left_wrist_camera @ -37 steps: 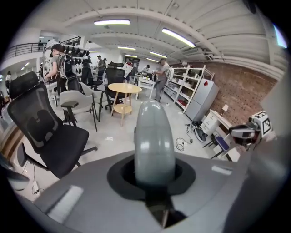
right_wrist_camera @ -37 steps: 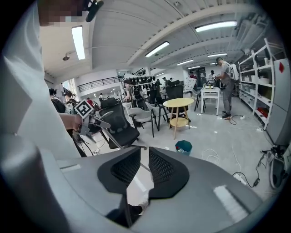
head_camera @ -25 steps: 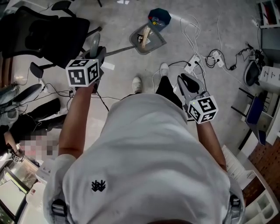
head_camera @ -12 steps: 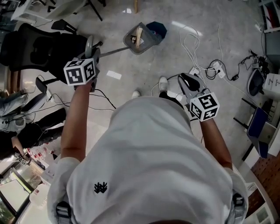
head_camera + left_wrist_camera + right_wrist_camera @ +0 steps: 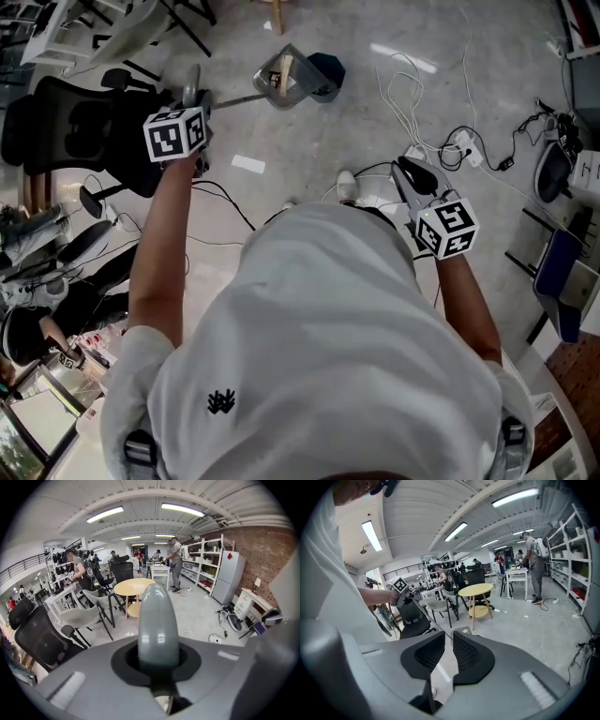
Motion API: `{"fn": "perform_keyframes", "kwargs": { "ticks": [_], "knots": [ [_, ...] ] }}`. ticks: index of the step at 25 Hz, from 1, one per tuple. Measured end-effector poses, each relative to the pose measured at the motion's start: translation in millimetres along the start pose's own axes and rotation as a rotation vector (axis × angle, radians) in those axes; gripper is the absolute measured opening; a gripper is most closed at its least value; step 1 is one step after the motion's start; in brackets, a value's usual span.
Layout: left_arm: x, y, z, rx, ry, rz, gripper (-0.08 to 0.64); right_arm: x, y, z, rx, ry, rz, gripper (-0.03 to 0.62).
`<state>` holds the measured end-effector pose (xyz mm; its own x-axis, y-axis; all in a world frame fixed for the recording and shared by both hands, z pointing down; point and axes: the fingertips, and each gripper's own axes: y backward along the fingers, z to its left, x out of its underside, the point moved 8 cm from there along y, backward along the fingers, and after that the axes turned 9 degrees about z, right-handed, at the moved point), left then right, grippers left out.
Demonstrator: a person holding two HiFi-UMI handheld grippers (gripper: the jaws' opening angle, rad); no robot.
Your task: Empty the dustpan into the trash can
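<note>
My left gripper [image 5: 194, 91] is shut on the top of the dustpan's long grey handle [image 5: 158, 620], which fills the gap between its jaws. The thin pole runs right and away from me to the grey dustpan [image 5: 284, 78], which hangs tilted above the floor with pale scraps inside. Its far edge touches or overlaps the dark blue trash can [image 5: 328, 67]. In the right gripper view the dustpan [image 5: 465, 631] shows just past the jaws. My right gripper [image 5: 411, 174] hangs at my right side, jaws almost together and empty.
A black office chair [image 5: 80, 122] stands close to the left of the handle. White cables and a power strip [image 5: 420, 150] lie on the floor to the right. A white paper scrap [image 5: 248, 164] lies ahead of my shoes [image 5: 347, 184]. A round yellow table [image 5: 135, 587] stands farther off.
The left gripper has carried the dustpan forward, and the pan now sits against the trash can instead of short of it. The right gripper has kept its place and state.
</note>
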<state>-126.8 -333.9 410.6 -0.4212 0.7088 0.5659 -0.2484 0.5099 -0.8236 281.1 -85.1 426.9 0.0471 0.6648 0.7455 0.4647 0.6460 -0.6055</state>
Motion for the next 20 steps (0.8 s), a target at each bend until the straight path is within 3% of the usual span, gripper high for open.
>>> {"fn": "perform_keyframes", "kwargs": {
  "ticks": [12, 20],
  "knots": [
    [-39, -54, -30, -0.049, -0.083, 0.022, 0.092, 10, 24, -40, 0.041, -0.044, -0.007, 0.055],
    [-58, -75, -64, -0.098, -0.242, 0.028, 0.091, 17, 38, -54, 0.064, -0.059, -0.014, 0.055]
  ]
}}
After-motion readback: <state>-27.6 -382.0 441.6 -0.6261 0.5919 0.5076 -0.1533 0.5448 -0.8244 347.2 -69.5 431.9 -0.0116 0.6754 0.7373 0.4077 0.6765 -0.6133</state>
